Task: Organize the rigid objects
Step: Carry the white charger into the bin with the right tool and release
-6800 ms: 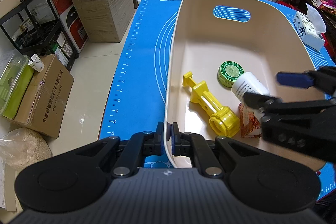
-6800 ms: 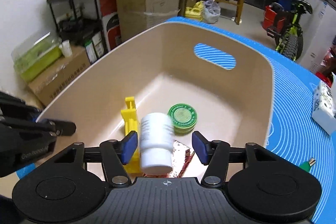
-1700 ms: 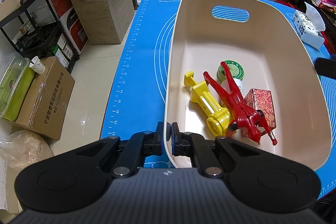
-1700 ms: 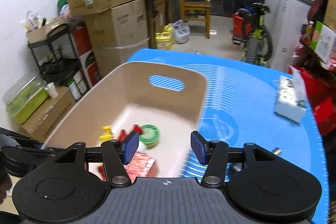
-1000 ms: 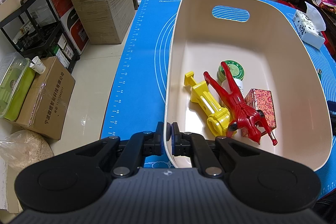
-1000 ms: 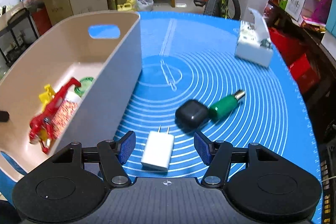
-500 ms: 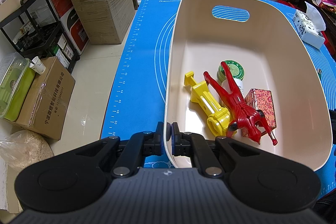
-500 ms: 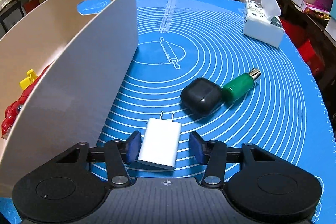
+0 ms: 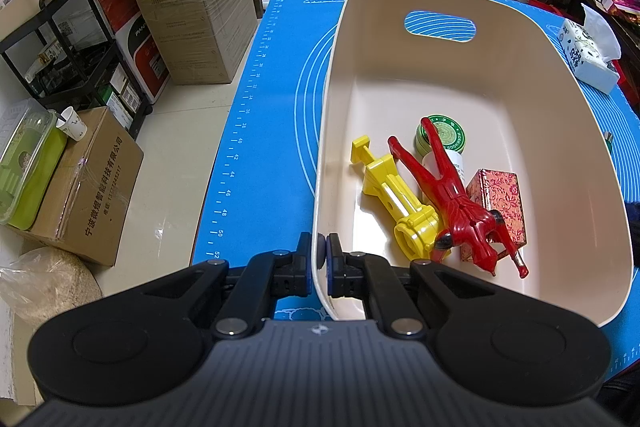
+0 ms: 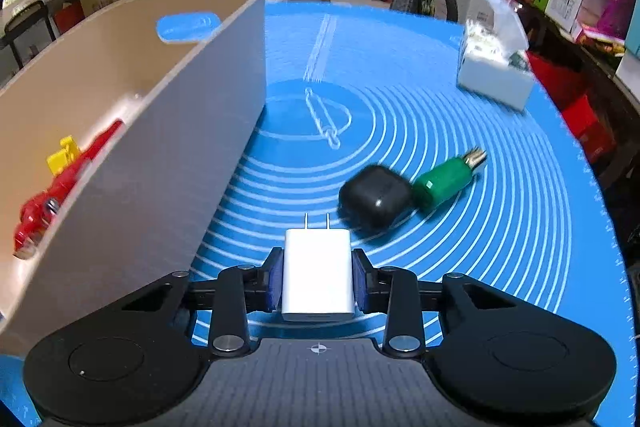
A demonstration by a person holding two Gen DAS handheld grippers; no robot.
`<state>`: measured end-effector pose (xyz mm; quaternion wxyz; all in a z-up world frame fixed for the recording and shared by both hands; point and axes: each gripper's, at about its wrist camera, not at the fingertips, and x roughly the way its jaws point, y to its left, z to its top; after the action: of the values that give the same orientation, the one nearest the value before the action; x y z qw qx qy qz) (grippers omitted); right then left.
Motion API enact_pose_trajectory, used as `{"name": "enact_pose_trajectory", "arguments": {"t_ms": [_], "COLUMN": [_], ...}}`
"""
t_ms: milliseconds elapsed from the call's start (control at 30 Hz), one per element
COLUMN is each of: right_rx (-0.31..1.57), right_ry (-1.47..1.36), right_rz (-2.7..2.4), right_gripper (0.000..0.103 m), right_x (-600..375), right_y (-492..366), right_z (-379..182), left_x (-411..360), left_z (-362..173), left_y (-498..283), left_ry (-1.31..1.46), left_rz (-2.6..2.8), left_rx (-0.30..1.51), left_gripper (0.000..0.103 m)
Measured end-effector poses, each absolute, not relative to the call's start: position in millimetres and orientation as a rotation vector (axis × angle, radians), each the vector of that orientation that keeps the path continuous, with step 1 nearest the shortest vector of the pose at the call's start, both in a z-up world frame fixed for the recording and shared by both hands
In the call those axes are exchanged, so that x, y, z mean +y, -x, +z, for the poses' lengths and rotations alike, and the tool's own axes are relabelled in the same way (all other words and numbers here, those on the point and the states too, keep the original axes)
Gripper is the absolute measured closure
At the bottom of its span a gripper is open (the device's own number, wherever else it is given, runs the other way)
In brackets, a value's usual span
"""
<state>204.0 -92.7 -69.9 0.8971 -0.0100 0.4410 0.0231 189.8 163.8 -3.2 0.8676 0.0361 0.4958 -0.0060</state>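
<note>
Right gripper (image 10: 318,281) closing on white charger (image 10: 318,273)

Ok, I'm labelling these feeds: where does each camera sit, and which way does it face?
Left wrist: on the left gripper, looking forward and down into the bin; its jaws are shut on the bin's near rim.
Right wrist: on the right gripper, looking forward and down over the blue mat beside the bin; its jaws are closing, pads against the white charger.
Shared: the bin, the red figure, the yellow toy, the tissue box, the mat.
</note>
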Motion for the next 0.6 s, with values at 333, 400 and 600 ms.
{"name": "enact_pose_trajectory", "arguments": {"t_ms": [333,400,600], "right_rx": [0.764,0.729,0.639], "right_ry": [0.010,0.004,0.010], "right_rz": [0.037,0.041,0.092], "right_gripper": [0.061,0.061,0.061], "right_x": [-97,-96,-78], "right_y": [-204,-204,-207], "right_z": [-10,3,37], "left_x": [164,164,164], "left_z": [-2,-2,-2], "left_y": [-190,-190,-190], "left_ry": [-0.076,-0.075,-0.076], "left_rz": [-0.012,-0.012,-0.012], "left_rx": [1.038,1.038,1.038], "left_gripper": [0.095,0.095,0.095]}}
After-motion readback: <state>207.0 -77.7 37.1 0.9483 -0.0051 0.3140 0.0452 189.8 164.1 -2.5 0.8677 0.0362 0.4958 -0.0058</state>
